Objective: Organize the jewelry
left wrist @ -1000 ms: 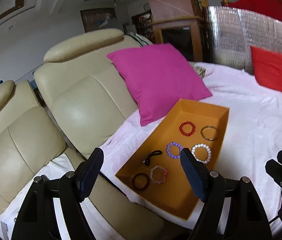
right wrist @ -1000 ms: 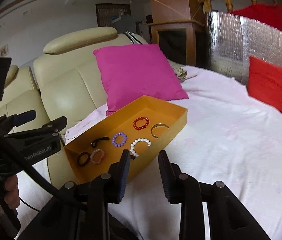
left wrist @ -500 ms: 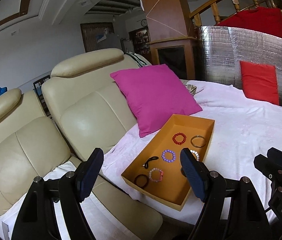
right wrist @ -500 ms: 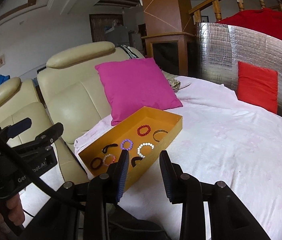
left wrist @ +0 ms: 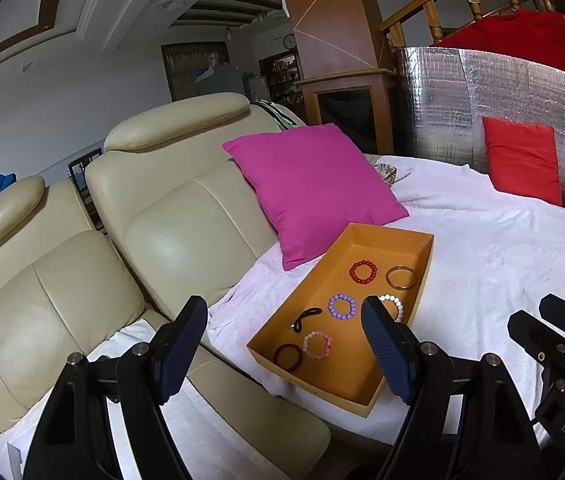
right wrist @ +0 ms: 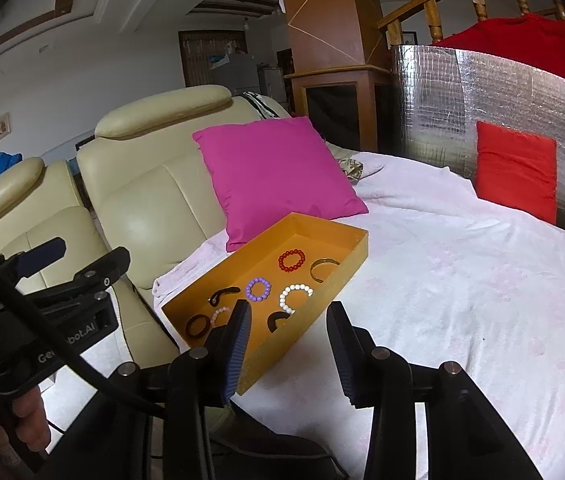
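An orange tray [left wrist: 422,264] [right wrist: 346,276] lies on the white-covered bed. It holds several bracelets: a red bead one [left wrist: 363,272] [right wrist: 292,260], a gold bangle [left wrist: 401,277] [right wrist: 323,268], a purple bead one [left wrist: 341,306] [right wrist: 258,289], a white bead one [left wrist: 393,304] [right wrist: 293,298], a pink one [left wrist: 316,345], a dark ring [left wrist: 288,357] [right wrist: 197,326] and a black hair tie [left wrist: 305,317] [right wrist: 222,295]. My left gripper [left wrist: 284,344] is open and empty, held back from the tray's near end. My right gripper [right wrist: 290,344] is open and empty, near the tray's right corner.
A magenta cushion [left wrist: 314,192] [right wrist: 274,172] leans behind the tray. A red cushion [left wrist: 522,164] [right wrist: 516,170] rests against a silver foil panel [right wrist: 482,96]. Cream leather seats [left wrist: 162,220] [right wrist: 138,208] stand to the left. The white bedcover [right wrist: 462,280] spreads to the right.
Both grippers have pulled back and up from the tray, so it looks smaller and farther. The right gripper's fingers have spread wider. The jewelry in the tray has not moved.
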The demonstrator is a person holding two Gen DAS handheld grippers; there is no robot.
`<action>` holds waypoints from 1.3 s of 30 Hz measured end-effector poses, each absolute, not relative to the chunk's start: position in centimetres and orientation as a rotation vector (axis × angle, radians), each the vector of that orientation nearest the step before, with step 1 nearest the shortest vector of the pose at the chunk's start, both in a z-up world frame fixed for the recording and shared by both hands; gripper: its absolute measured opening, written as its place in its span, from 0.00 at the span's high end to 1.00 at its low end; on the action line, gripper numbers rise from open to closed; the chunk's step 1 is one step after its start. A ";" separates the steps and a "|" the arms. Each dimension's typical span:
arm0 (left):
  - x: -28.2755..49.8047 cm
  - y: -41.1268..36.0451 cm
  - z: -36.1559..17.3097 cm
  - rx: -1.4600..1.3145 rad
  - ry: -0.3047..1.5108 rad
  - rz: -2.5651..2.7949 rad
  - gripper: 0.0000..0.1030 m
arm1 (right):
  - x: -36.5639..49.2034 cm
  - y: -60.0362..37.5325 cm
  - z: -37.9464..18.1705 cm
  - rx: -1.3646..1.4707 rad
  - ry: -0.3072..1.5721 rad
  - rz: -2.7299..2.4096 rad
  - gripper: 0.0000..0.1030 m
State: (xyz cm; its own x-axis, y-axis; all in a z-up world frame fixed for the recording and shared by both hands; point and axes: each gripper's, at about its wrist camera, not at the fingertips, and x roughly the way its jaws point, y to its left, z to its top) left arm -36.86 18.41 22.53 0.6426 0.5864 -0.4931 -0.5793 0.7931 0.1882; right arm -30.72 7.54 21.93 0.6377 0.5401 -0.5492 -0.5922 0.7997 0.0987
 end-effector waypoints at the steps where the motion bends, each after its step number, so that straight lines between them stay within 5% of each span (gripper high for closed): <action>1: -36.8 18.5 22.5 0.014 0.568 0.664 0.23 | -30.6 7.5 21.9 -0.089 0.598 0.647 0.58; 39: -36.9 19.4 22.6 0.009 0.572 0.655 0.23 | -30.4 8.5 22.0 -0.089 0.598 0.657 0.58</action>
State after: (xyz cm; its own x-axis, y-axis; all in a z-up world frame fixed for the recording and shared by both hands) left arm -36.94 19.40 22.56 0.6451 0.5776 -0.5001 -0.5728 0.7988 0.1838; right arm -30.40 8.48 22.04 0.6307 0.5482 -0.5493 -0.5979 0.7945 0.1064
